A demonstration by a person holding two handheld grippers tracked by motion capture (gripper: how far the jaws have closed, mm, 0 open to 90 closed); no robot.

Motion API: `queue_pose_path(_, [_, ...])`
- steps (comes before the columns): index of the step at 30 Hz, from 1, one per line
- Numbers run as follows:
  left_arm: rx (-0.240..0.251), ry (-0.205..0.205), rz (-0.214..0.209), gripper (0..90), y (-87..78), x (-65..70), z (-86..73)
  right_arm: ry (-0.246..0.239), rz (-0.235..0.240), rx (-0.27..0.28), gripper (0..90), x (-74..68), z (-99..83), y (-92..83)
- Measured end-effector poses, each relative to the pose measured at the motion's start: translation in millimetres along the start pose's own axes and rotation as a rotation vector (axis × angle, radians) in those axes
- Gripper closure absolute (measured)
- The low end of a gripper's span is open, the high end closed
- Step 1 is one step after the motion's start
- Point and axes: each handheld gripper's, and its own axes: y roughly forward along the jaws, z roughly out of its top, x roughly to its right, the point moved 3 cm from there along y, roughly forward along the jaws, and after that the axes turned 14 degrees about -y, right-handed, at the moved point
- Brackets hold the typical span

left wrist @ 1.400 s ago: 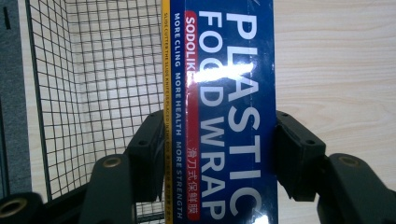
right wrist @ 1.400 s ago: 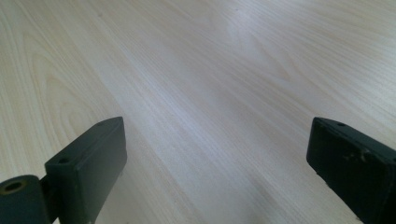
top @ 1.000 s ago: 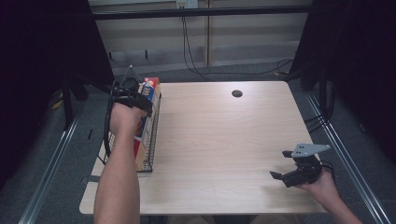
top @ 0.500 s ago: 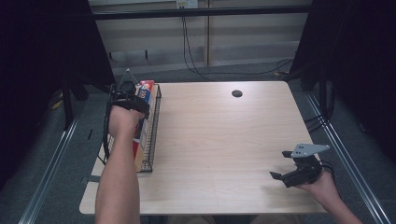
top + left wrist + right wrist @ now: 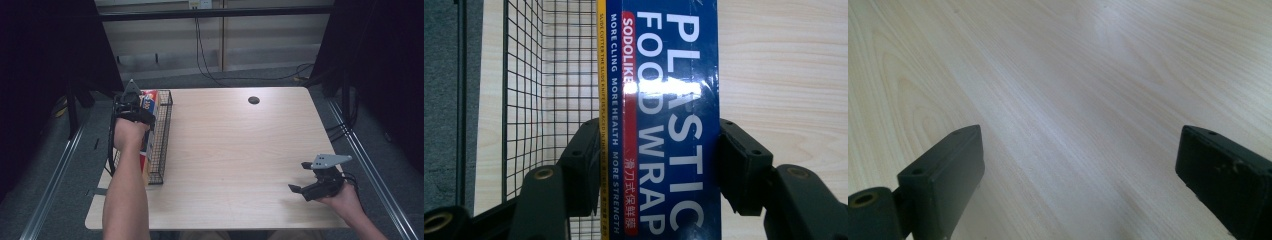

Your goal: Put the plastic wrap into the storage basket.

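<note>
My left gripper (image 5: 659, 160) is clamped on the blue plastic wrap box (image 5: 664, 100), one jaw pressed against each long side. Through its own camera I read "PLASTIC FOOD WRAP" in white letters down the face, with a red strip and a yellow edge beside them. Beneath the box lies the black wire basket (image 5: 549, 65), its grid showing to the left of the box, and pale wood of the table (image 5: 784, 75) shows to the right.

From the high view, my left gripper (image 5: 131, 107) sits at the far left of the table (image 5: 240, 150), over the far end of the wire basket (image 5: 159, 145). The basket is long and narrow and runs near to far along the left edge. The box (image 5: 148, 102) peeks out just right of my hand, inside the basket's far end; I cannot tell whether its underside touches the mesh. More coloured packaging shows in the basket nearer to me, partly hidden by my forearm.

My right gripper (image 5: 312, 182) rests low at the near right corner of the table, well apart from the basket. Its jaws stand wide with nothing between them; its own camera looks along them (image 5: 1078, 165) onto bare wood.

A small dark disc (image 5: 253, 100) lies on the far part of the table, right of centre.
</note>
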Motion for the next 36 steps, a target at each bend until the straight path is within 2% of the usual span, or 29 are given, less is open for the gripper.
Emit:
queue_pose_path(2, [0.003,0.011,0.007,42.9,1.9,-2.2,0.9,0.001,0.002,0.002,5.4,-0.1,0.0,-0.2])
queue_pose_path(7, [0.003,-0.008,0.013,42.9,8.4,-5.3,2.3,-0.001,-0.001,0.003,5.4,0.0,-0.3,-1.4])
queue_pose_path(8, [0.000,0.003,0.020,42.9,9.3,-7.1,2.9,-0.002,-0.001,0.003,5.4,-0.1,-0.3,-1.6])
queue_pose_path(11, [0.005,-0.020,0.018,42.9,13.0,-7.3,3.1,-0.004,-0.002,0.001,5.4,0.0,-0.5,-1.6])
queue_pose_path(17, [-0.002,-0.016,0.029,42.8,20.7,-9.0,3.2,-0.004,0.000,-0.002,5.6,-0.1,-0.4,-1.2])
queue_pose_path(23, [0.004,-0.035,0.030,42.7,25.5,-8.9,3.8,-0.004,0.003,-0.002,5.8,-0.6,-0.4,-1.2])
queue_pose_path(26, [-0.002,-0.022,0.037,42.7,27.3,-9.9,4.0,-0.005,0.005,-0.001,6.0,-0.6,-0.3,-0.7])
queue_pose_path(28, [-0.005,-0.035,0.034,42.7,29.0,-9.1,3.4,-0.004,0.004,-0.002,6.0,-0.4,-0.4,-0.7])
queue_pose_path(34, [-0.010,-0.031,0.038,42.5,31.6,-10.7,4.3,-0.009,0.006,-0.004,6.0,-0.5,-0.4,0.0])
queue_pose_path(36, [-0.004,-0.042,0.041,42.5,32.5,-10.3,4.7,-0.008,0.005,-0.003,6.1,-0.4,-0.3,0.2])
